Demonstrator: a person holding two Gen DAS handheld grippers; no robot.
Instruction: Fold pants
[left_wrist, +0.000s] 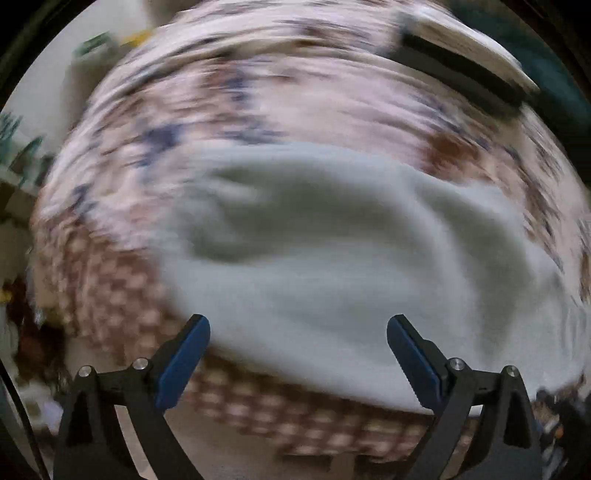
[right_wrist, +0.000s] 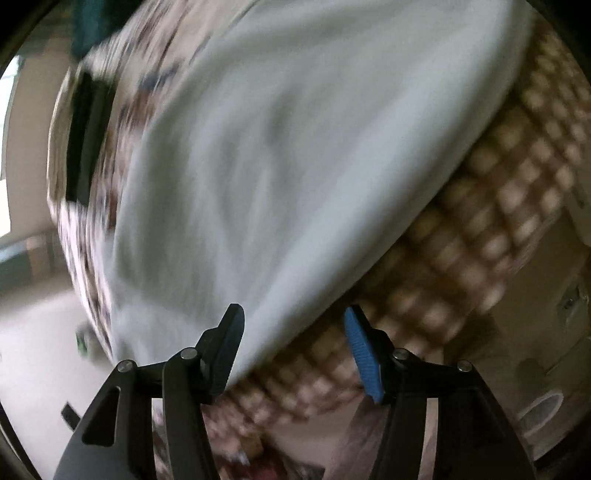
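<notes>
Pale pants (left_wrist: 332, 266) lie rumpled on a patterned bedspread (left_wrist: 258, 92) as the left hand-held gripper (left_wrist: 298, 354) and right hand-held gripper (right_wrist: 293, 350), both spread wide and empty, apparently approach, needing an edge grasp next.

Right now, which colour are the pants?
The pants are plain pale grey-white; the right wrist view shows them best.

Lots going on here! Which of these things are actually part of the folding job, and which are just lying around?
Part of the job:
- pale pants
- left hand-held gripper, open
- right hand-held gripper, open

Just lying about:
- patterned bedspread under the pants
- dark flat object, too blurred to identify
</notes>
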